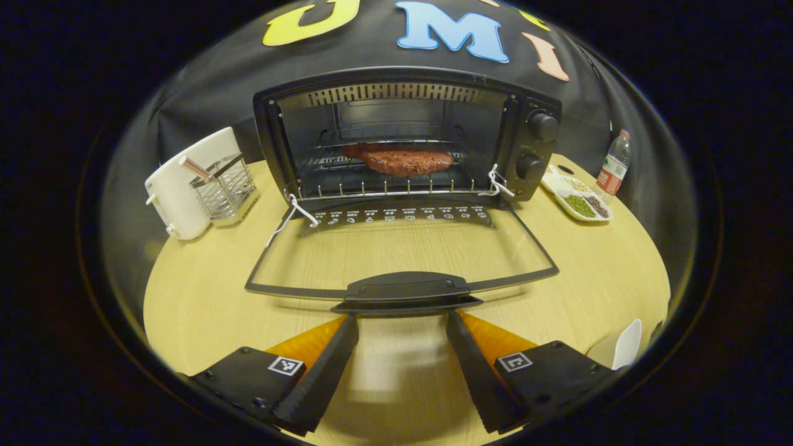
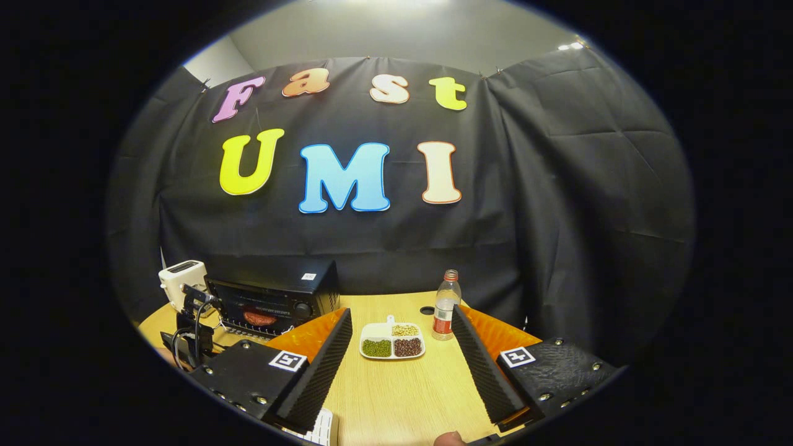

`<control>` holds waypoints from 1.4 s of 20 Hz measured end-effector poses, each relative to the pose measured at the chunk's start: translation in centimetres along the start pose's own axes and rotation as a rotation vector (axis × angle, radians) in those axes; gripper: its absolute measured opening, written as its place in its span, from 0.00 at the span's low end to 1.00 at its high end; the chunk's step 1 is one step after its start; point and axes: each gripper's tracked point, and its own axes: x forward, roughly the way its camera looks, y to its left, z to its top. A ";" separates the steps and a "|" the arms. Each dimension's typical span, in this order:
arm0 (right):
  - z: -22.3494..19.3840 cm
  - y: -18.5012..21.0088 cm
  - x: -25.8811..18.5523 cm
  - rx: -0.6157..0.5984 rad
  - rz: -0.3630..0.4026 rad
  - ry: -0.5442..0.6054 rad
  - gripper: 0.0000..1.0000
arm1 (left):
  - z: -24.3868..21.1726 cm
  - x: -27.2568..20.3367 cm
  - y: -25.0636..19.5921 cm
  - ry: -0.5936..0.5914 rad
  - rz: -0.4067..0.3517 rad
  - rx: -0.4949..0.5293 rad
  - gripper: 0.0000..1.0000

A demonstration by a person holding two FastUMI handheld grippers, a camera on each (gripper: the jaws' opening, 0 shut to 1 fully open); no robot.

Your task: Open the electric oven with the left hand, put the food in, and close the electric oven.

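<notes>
While its two fingers stand wide apart with nothing between them, the left gripper (image 1: 401, 322) hangs just in front of the oven door's handle (image 1: 406, 290), the fingertips near the handle's underside but not clearly touching it. That glass door (image 1: 401, 251) lies folded down flat over the wooden table (image 1: 204, 297), hinged at the mouth of the electric oven (image 1: 406, 133). Inside, the food (image 1: 399, 159), a reddish-brown slab, rests on the wire rack. White cord is tied at both hinge corners. Left of the oven sit a wire basket (image 1: 228, 186) and a white appliance (image 1: 183, 183); to its right lie a divided white dish (image 1: 577, 198) of beans and, beyond it, a plastic bottle (image 1: 614, 164).

The right gripper (image 2: 401, 319) is likewise spread wide and empty, held over the table and well apart from the oven. Between its fingers, farther off, the dish and the bottle show, with the oven and the other gripper away at the left edge.
</notes>
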 end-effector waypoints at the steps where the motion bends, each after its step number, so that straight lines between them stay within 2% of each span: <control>1: 0.0 0.0 -0.1 -0.003 0.001 -0.001 0.98 | 0.0 0.0 0.0 0.001 0.000 -0.006 1.00; 5: 0.2 0.2 -0.1 -0.017 0.012 -0.009 0.98 | 0.5 -0.8 0.0 -0.024 0.004 -0.005 0.98; 6: 0.1 0.3 -0.1 -0.020 0.017 -0.007 0.98 | 0.9 -1.2 0.0 -0.037 0.004 -0.003 0.94; 7: 0.0 0.4 -0.1 -0.024 0.020 -0.003 0.98 | 1.2 -1.7 0.0 -0.048 0.006 -0.003 1.00; 15: -0.2 0.4 -0.1 -0.033 0.025 -0.008 0.98 | 5.4 -4.2 0.2 -0.137 0.011 -0.005 0.98; 16: -0.2 0.4 -0.1 -0.030 0.025 -0.008 0.98 | 6.2 -4.6 0.3 -0.155 0.010 -0.009 0.98; 17: -0.2 0.4 -0.1 -0.027 0.023 -0.007 0.98 | 7.0 -4.9 0.4 -0.171 0.008 -0.014 0.94; 18: -0.2 0.4 0.0 -0.023 0.022 -0.004 0.98 | 7.9 -5.1 0.4 -0.189 0.005 -0.017 1.00; 22: -0.7 0.8 -0.1 -0.013 0.024 0.009 1.00 | 11.9 -5.9 0.6 -0.274 0.004 0.042 0.98; 24: -0.1 1.3 -0.2 -0.024 0.026 0.008 0.98 | 13.9 -5.5 1.1 -0.308 0.016 0.080 1.00; 26: -0.7 1.5 -0.3 -0.030 0.023 0.011 0.98 | 15.6 -5.0 1.8 -0.332 0.032 0.088 0.94; 27: -0.7 1.7 -0.3 -0.027 0.023 0.008 0.98 | 16.5 -5.1 2.2 -0.351 0.038 0.082 1.00; 28: -0.5 2.0 -0.5 -0.024 0.024 0.005 0.98 | 17.5 -5.2 2.4 -0.377 0.041 0.074 0.98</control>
